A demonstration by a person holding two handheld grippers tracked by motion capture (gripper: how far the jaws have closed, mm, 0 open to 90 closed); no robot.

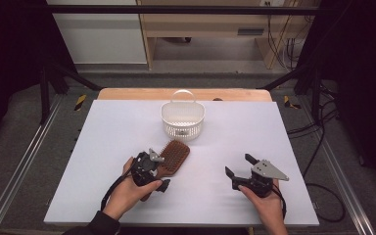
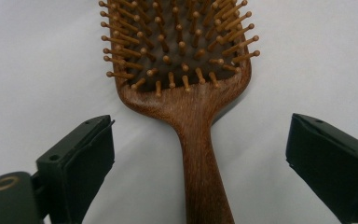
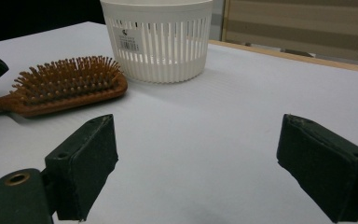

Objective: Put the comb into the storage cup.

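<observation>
I am looking down on a white table [image 1: 235, 147] with a wooden strip along its far edge, dark curtains hanging on both sides and pale cabinets standing behind it. A white slotted basket [image 1: 182, 120] with a thin handle is sitting upright toward twelve o'clock from the table's middle; in the right gripper view I am seeing a small label on its wall.

A brown wooden hairbrush [image 1: 174, 155] is lying bristles-up just on the near side of the basket, its head pointing roughly toward one o'clock and its handle running back toward seven o'clock. I am holding the left gripper [image 1: 162, 172] over that handle with its jaws spread wide. In the left gripper view the handle is passing between the two black pads, well apart from either one, so nothing is being gripped.

Off at about four o'clock from the brush, I am keeping the right gripper [image 1: 239, 165] above bare table, its jaws likewise standing wide and empty, aimed toward the basket and the brush head.
</observation>
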